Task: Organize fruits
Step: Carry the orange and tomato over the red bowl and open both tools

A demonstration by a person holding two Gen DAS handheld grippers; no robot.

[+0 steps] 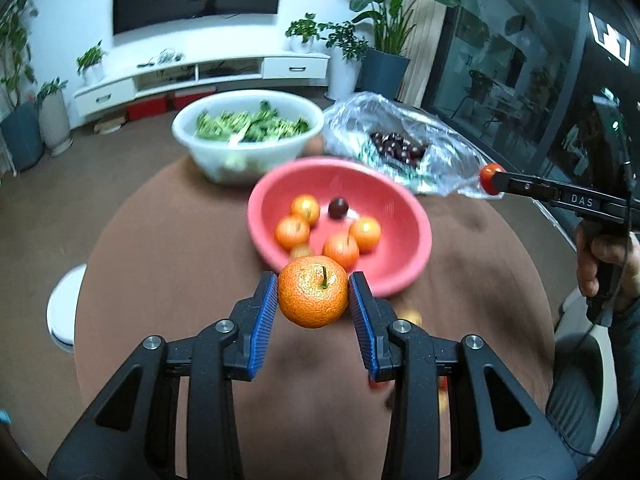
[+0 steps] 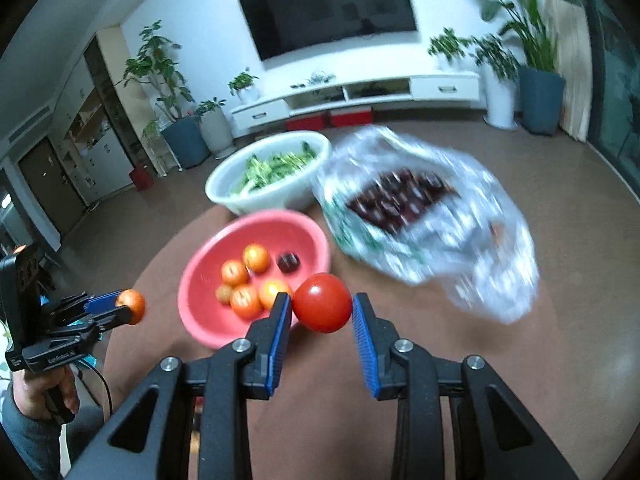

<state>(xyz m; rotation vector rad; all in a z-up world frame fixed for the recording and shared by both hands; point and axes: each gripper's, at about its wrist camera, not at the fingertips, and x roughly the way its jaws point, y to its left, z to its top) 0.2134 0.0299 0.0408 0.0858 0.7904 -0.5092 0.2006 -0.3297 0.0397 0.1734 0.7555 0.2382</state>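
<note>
Left tool (image 1: pixel 313 297) grips tangerine (image 1: pixel 313 291); right tool (image 2: pixel 321 309) grips tomato (image 2: pixel 322 302).

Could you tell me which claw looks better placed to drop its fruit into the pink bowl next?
Probably the left claw: its mandarin hangs right at the near rim of the pink bowl. The right claw holds its tomato off beside the bowl, nearer the plastic bag.

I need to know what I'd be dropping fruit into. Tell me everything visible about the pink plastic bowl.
The round pink plastic bowl sits upright on the brown round table, near the white bowl of greens and the clear bag of dark fruit. Smooth, deep, faint perforations inside. It holds several small orange fruits and one dark round fruit.
</note>
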